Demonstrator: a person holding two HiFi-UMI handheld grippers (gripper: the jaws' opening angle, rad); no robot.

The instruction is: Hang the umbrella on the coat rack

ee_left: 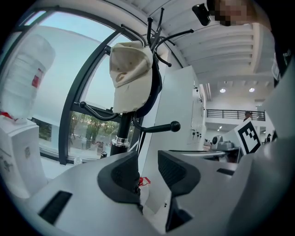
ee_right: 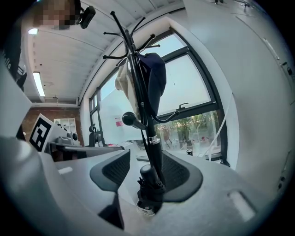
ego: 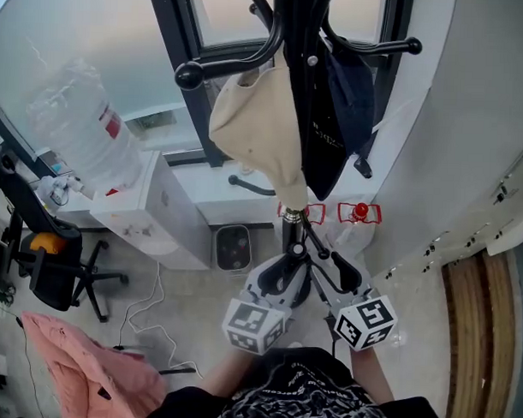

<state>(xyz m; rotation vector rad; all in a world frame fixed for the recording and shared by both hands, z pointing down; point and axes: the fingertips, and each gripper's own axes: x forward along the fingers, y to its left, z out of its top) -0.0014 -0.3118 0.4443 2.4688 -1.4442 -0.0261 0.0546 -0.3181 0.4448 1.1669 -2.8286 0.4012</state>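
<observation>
The black coat rack [ego: 293, 42] stands by the window, with a beige cap [ego: 256, 118] and a dark bag [ego: 342, 104] on its pegs. In the right gripper view a folded black umbrella [ee_right: 150, 189] hangs by a thin strap from a knobbed peg [ee_right: 129, 120], close to the rack's pole [ee_right: 148, 129]. My right gripper [ee_right: 146, 170] is open, its pads on either side of the umbrella and apart from it. My left gripper [ee_left: 147, 168] is open with nothing between its pads, pointing at the pole [ee_left: 123, 129]. In the head view the left gripper [ego: 285, 269] and the right gripper [ego: 340, 275] sit side by side at the pole's lower part.
A water dispenser [ego: 150, 213] with its bottle [ego: 80, 125] stands left of the rack, a small bin [ego: 233, 246] beside it. An office chair [ego: 46, 256], a pink garment [ego: 76, 360] and loose cables [ego: 146, 320] lie further left. A white wall [ego: 453, 125] is close on the right.
</observation>
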